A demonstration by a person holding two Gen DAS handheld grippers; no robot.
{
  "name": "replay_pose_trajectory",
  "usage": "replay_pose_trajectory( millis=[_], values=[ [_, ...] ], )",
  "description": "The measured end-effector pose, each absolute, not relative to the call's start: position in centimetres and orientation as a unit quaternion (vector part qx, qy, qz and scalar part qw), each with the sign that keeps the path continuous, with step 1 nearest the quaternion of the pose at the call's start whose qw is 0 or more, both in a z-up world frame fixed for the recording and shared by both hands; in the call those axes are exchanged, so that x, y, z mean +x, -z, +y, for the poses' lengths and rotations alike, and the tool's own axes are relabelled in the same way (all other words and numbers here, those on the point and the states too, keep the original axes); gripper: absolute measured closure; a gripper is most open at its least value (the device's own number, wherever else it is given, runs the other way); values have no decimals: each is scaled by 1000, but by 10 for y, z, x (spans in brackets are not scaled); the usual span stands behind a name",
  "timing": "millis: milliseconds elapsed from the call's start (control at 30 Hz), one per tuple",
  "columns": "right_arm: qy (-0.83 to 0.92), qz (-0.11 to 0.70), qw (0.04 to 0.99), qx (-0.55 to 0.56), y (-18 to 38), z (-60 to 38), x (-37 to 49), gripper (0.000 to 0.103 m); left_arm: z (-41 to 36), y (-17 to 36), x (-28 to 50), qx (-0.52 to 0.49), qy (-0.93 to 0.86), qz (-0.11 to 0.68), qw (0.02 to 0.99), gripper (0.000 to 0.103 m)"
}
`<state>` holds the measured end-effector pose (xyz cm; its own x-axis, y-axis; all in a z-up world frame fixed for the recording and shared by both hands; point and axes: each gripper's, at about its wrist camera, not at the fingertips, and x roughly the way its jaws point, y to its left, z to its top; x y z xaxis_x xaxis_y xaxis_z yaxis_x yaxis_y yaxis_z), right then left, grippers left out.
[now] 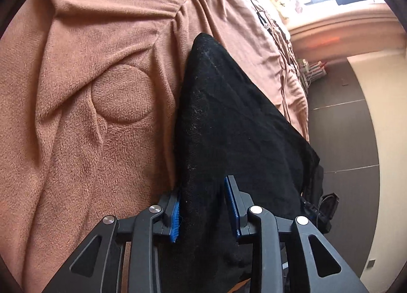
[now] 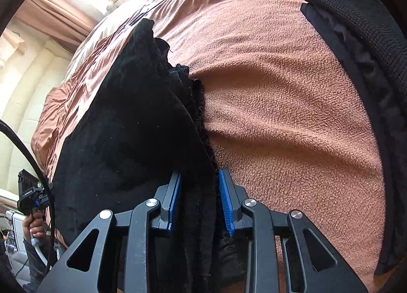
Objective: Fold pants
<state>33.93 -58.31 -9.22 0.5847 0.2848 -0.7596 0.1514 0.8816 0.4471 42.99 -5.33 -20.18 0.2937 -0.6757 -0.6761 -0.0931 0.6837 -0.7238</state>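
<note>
Black pants point(image 1: 229, 114) lie as a long strip on a pinkish-brown fleece blanket point(image 1: 89, 89) covering a bed. My left gripper point(image 1: 203, 206) stands over the near end of the strip. Its blue pads are apart, the cloth lies loose between them, and the left pad sits at the cloth's edge. In the right wrist view the pants point(image 2: 127, 127) run away from me, with a frayed seam along their right side. My right gripper point(image 2: 199, 201) is shut on this bunched seam edge. The left gripper point(image 2: 30, 198) shows at the far left, held by a hand point(image 2: 33, 226).
Another black knit garment point(image 2: 356, 25) lies along the blanket's point(image 2: 279, 114) right side. The bed edge drops to a dark tiled floor point(image 1: 343, 127) on the right in the left wrist view. A bright window and curtain stand beyond the bed. A black cable point(image 2: 28, 150) hangs at the left.
</note>
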Motion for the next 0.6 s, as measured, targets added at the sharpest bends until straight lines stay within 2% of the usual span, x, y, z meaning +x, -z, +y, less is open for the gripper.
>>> replay_pose_trajectory(
  millis=[167, 367, 600],
  values=[
    [-42, 449, 857, 249, 95, -585, 331, 76, -57, 217, 432, -345, 189, 564, 726, 73],
    [-65, 439, 845, 299, 102, -598, 326, 75, -60, 201, 430, -339, 184, 540, 748, 93],
    [-69, 442, 840, 308, 98, -592, 320, 75, -48, 159, 426, -344, 199, 486, 779, 95]
  ],
)
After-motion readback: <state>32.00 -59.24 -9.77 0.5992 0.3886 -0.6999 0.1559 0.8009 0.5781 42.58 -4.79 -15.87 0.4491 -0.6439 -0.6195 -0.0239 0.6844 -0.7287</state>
